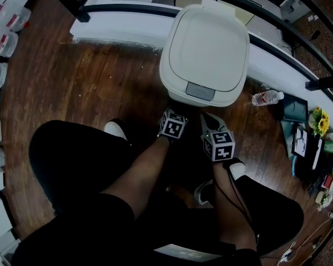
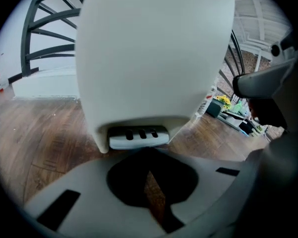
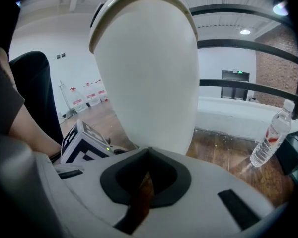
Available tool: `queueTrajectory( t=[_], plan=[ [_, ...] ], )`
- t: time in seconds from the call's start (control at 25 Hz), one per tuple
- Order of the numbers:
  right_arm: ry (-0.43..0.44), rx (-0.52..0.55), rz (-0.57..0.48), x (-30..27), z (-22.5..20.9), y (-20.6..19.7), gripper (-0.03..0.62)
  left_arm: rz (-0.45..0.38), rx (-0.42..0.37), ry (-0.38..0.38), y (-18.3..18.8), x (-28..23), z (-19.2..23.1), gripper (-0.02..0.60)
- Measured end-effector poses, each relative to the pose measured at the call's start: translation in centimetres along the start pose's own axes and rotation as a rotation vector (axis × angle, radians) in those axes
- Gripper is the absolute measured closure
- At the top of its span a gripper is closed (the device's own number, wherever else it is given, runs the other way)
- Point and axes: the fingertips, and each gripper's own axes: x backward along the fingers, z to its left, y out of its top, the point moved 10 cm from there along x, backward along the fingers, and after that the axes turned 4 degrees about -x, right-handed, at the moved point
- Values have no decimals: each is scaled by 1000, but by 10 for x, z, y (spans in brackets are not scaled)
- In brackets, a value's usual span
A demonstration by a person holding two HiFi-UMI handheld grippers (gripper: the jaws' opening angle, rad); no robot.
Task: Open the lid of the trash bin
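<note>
While the bin (image 1: 170, 79) stands at the upper centre of the head view with its lid (image 1: 208, 40) down, nothing on it can be read. The cubes on both grippers carry black-and-white square markers. The bottle (image 1: 266, 97) at right has a red label, too small to read. The bin is smooth off-white plastic, rounded at the corners, with a grey button (image 1: 200, 91) at its lower edge. Behind it run a white ledge (image 1: 122, 26) and a black railing (image 1: 277, 43). Dark wood floor (image 1: 89, 87) spreads left of the bin, and the bottle lies close on the right. The left gripper (image 1: 173, 118) and right gripper (image 1: 212, 129) sit just below the button, side by side.

Seen in the left gripper view, the fingers (image 2: 188, 182) are closed on nothing, with a thin slit of floor between them. The button's three dark slots sit just above them at centre.

Across the right gripper view, the fingers (image 3: 198, 192) are likewise closed and empty. The bin's curved wall fills the centre, the left gripper's cube lies lower left, and the clear ribbed bottle stands at right.
</note>
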Motion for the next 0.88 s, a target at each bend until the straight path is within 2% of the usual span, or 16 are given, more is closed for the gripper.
queueTrajectory(
  t=[0.2,0.4,0.64,0.72,0.88],
  plan=[
    [15,24,-31,19,11,3,573,-65,-52,-11,6,39,0,545],
    [43,45,-85,38,23,9,574,-168,3,-61,26,91,-17,545],
    [154,167,-125,75,67,37,574,-256,-29,-110,60,171,-41,545],
    [182,222,-162,96,84,52,574,-286,-27,-124,70,199,-50,545],
    [206,263,-268,134,108,85,574,-368,-36,-129,89,254,-55,545]
  ],
)
